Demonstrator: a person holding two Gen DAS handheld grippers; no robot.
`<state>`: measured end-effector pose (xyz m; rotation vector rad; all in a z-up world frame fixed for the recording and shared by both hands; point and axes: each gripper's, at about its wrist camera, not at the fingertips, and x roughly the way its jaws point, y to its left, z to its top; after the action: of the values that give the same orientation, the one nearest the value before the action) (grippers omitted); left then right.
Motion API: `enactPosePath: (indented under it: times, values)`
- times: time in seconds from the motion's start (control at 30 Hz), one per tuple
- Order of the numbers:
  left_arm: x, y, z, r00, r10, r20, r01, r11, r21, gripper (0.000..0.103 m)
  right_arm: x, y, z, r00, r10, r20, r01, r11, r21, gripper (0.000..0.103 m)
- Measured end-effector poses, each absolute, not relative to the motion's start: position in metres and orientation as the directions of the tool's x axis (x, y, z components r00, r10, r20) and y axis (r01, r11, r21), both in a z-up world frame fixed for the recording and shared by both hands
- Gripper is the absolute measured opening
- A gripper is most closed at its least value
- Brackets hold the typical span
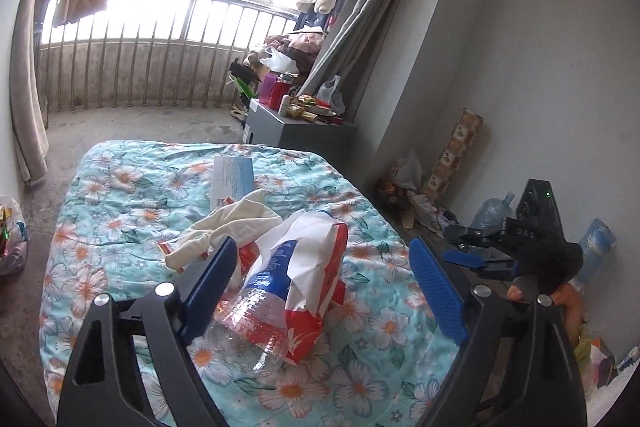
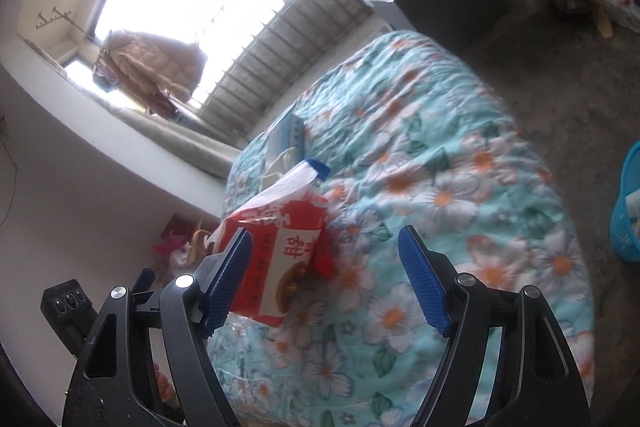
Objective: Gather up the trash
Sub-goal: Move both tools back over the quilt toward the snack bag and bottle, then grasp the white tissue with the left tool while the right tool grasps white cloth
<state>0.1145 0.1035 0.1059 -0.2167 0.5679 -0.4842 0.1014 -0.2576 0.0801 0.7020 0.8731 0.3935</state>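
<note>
Floral quilt (image 1: 120,227) covers the bed, with a crushed clear bottle (image 1: 256,315) under a red-white wrapper (image 1: 316,267) at 6 o'clock. My left gripper (image 1: 320,287) straddles them, open; right gripper (image 2: 324,279) is open too. Light, crinkly, slippery stuff, so I'd pinch the bottle's middle.

bare quilt (image 2: 460,163) right of wrapper (image 2: 280,259)

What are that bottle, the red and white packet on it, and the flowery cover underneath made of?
The bottle looks like thin clear plastic: see-through, glossy, ribbed. The red and white packet seems to be shiny plastic film, crumpled, with white tissue poking out. The flowery cover looks like soft matte quilted fabric, puckered along its stitching; whether it is cotton I cannot tell.
</note>
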Motion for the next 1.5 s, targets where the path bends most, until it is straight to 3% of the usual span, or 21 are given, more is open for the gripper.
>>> enactPosePath:
  times: [0.23,0.5,0.6,0.77,0.87,1.07,1.5]
  values:
    - [0.143,0.093,0.088,0.67,-0.546,-0.504,0.416,0.837,-0.355,0.064,0.111,-0.236,0.071,0.544,0.602,-0.585,-0.031,0.711,0.703,0.069]
    - [0.18,0.083,0.065,0.648,-0.511,-0.565,0.418,0.859,-0.296,0.062,0.117,-0.232,0.068,0.525,0.616,-0.587,-0.018,0.698,0.716,0.068]
    - [0.189,0.08,0.059,0.641,-0.496,-0.586,0.423,0.865,-0.27,0.055,0.12,-0.229,0.067,0.517,0.624,-0.586,-0.014,0.691,0.723,0.068]
    - [0.2,0.088,0.057,0.625,-0.517,-0.585,0.412,0.855,-0.315,0.032,0.124,-0.222,0.064,0.504,0.628,-0.593,-0.011,0.691,0.723,0.068]
    - [0.205,0.094,0.058,0.623,-0.525,-0.579,0.401,0.851,-0.34,0.012,0.127,-0.222,0.062,0.502,0.627,-0.595,-0.007,0.691,0.722,0.067]
    - [0.206,0.108,0.069,0.644,-0.563,-0.519,0.392,0.825,-0.408,0.001,0.134,-0.224,0.06,0.505,0.625,-0.595,0.002,0.689,0.725,0.067]
    - [0.182,0.157,0.121,0.778,-0.546,-0.31,0.376,0.8,-0.467,0.0,0.172,-0.218,0.077,0.493,0.677,-0.546,-0.031,0.642,0.766,0.064]
